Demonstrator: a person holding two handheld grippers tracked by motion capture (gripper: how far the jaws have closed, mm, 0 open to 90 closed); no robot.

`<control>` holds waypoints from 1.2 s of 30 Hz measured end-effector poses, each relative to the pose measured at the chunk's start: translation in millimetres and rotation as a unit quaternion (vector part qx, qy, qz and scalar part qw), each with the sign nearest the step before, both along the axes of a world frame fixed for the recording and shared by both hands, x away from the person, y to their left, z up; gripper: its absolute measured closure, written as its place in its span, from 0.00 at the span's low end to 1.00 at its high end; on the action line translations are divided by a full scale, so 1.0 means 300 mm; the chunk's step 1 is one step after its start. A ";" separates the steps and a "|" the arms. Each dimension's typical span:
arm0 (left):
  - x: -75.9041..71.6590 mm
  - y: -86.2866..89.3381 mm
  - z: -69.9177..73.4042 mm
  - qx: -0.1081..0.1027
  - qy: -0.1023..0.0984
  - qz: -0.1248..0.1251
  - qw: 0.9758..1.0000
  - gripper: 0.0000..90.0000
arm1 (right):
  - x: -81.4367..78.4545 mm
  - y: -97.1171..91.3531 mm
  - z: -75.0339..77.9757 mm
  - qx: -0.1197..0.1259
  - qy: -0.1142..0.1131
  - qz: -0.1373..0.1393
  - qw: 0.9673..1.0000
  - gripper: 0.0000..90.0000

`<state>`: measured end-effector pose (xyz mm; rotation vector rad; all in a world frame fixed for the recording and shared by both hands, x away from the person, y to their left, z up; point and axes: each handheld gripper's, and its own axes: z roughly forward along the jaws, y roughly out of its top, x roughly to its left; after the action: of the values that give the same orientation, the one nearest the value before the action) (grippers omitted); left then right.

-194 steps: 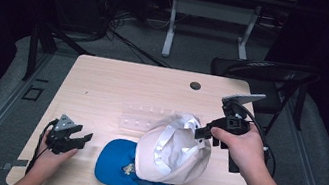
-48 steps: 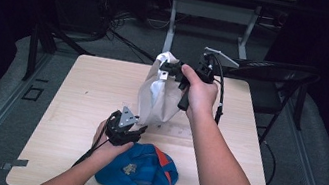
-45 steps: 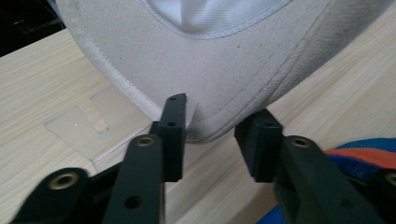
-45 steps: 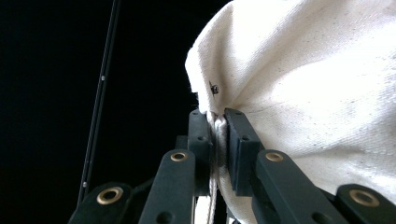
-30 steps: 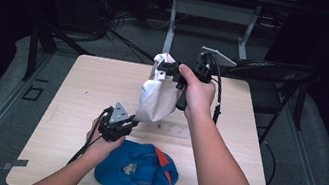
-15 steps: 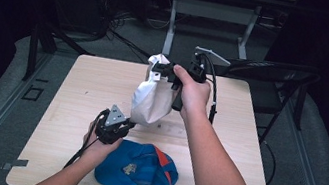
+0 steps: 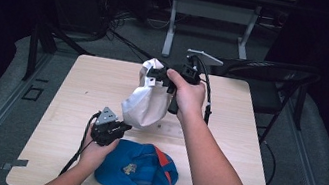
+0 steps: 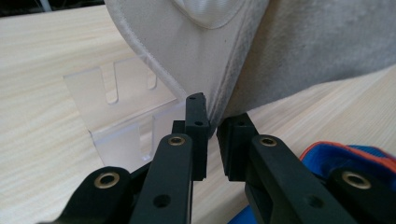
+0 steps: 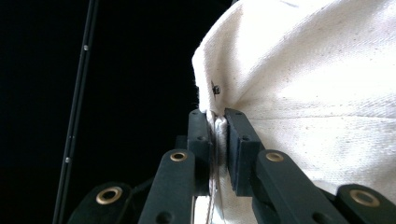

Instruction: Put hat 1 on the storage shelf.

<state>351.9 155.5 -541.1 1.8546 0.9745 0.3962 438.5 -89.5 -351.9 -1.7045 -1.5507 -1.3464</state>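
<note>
Right claw point(image 7: 157, 77) clamps the white cap point(image 7: 146, 104) above the bench point(image 7: 78, 83). Left claw point(image 8: 212, 135) has just been closing, pinching the cap's brim edge; clear plastic stand point(image 8: 121, 112) behind, blue cap point(image 7: 139, 172) beside.

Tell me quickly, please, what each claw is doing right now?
Left claw: jaws have just been closing, now pinching the lower edge of the white cap.
Right claw: shut on the white cap's fabric, holding it up.
</note>
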 end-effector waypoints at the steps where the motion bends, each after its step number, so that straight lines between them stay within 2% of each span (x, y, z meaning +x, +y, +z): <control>1: 0.001 0.001 -0.003 -0.001 0.003 0.000 1.000 0.93 | 0.000 0.001 -0.004 -0.004 0.001 0.001 1.000 0.91; 4: 0.000 -0.001 -0.009 0.013 0.009 0.002 1.000 0.94 | 0.002 0.005 -0.018 -0.011 0.007 0.004 1.000 0.91; 8: 0.006 -0.006 -0.027 0.040 0.032 -0.002 0.999 0.94 | 0.004 0.008 -0.043 -0.025 0.011 0.007 1.000 0.91; 10: 0.008 -0.007 -0.043 0.037 0.031 -0.001 0.999 0.94 | 0.005 0.007 -0.062 -0.033 0.014 0.006 0.999 0.91; 16: 0.012 -0.007 -0.040 0.040 0.032 -0.002 0.999 0.94 | 0.006 -0.008 -0.082 -0.035 0.018 0.002 0.999 0.91; 18: 0.009 -0.009 -0.038 0.049 0.031 -0.007 0.998 0.94 | 0.004 -0.010 -0.085 -0.034 0.017 -0.002 0.999 0.91; 20: 0.003 -0.011 -0.037 0.057 0.018 -0.012 0.998 0.94 | 0.002 -0.014 -0.085 -0.035 0.016 0.000 0.999 0.91; 22: -0.006 -0.009 -0.025 0.066 0.026 -0.013 0.997 0.91 | -0.001 -0.016 -0.083 -0.038 0.012 -0.001 0.999 0.91; 26: -0.035 0.003 -0.006 0.050 0.007 -0.011 0.999 0.78 | -0.008 -0.019 -0.079 -0.056 0.005 0.009 0.998 0.88; 29: -0.064 0.026 0.014 0.055 -0.004 -0.020 0.998 0.73 | -0.019 -0.023 -0.070 -0.067 -0.004 0.011 0.998 0.84; 32: -0.087 0.057 0.020 0.049 0.001 -0.018 0.999 0.69 | -0.034 -0.032 -0.058 -0.073 -0.016 0.012 0.997 0.80; 36: -0.111 0.108 0.026 0.051 0.004 -0.002 0.999 0.63 | -0.052 -0.052 -0.043 -0.080 -0.029 0.009 0.996 0.76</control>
<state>318.5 188.0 -533.3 1.9501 0.9720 0.4444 423.1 -105.1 -364.7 -1.7550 -1.7449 -1.3035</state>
